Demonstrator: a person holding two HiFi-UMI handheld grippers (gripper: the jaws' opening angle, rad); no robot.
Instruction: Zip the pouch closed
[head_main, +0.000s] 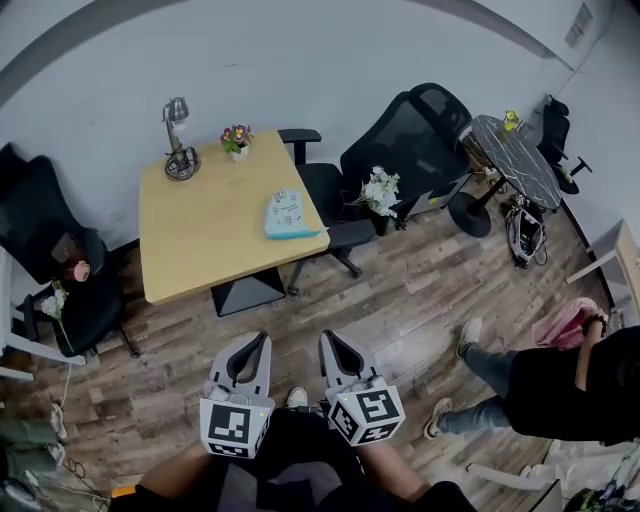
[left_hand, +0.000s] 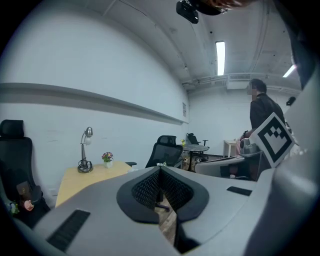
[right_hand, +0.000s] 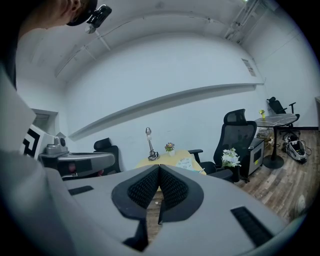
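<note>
The left gripper (head_main: 252, 348) and the right gripper (head_main: 336, 348) are held side by side close to the body, above the wooden floor (head_main: 400, 300). In each gripper view the jaws are seen pressed together with nothing between them. The pouch (head_main: 286, 214) lies well apart from both, near the right edge of the table (head_main: 190, 235), with the lamp (head_main: 178, 140) and flower pot (head_main: 237, 141) beyond it. Its zip cannot be read at this range. The task is judged not begun: approach, bracing and zipping all remain.
</note>
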